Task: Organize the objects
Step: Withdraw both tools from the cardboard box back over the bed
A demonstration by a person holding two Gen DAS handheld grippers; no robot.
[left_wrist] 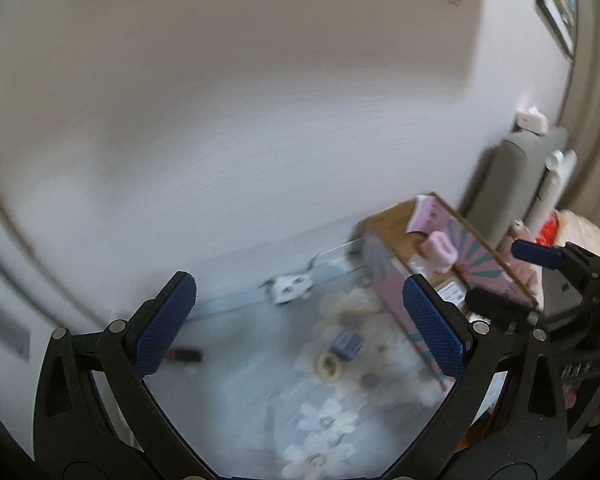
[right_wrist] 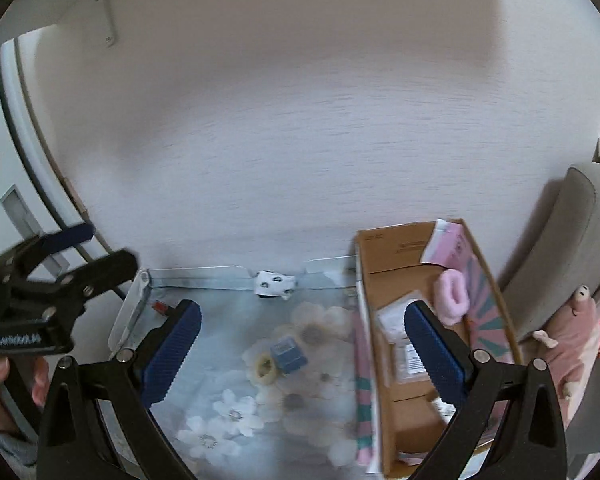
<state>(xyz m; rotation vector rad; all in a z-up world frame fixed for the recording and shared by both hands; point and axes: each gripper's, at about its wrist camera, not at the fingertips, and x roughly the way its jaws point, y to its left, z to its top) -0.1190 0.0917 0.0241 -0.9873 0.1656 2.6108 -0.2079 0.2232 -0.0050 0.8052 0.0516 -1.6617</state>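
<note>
Task partly done — open brown cardboard box (right_wrist: 416,360) at right of floral-print tabletop (right_wrist: 236,420) already holding pink fluffy scrunchie (right_wrist: 452,296) and packets. Still lying loose on tabletop: small blue square case (right_wrist: 287,354), touching cream ring-shaped hair tie (right_wrist: 265,368). Left gripper (left_wrist: 300,320) and right gripper (right_wrist: 304,348) hovering — jaws of both standing wide apart, gripping nothing.

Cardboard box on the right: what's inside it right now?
Inside the cardboard box: a pink fluffy scrunchie, a pink paper packet at the back, and flat clear-wrapped packets. The right claw finger covers part of the middle.
</note>
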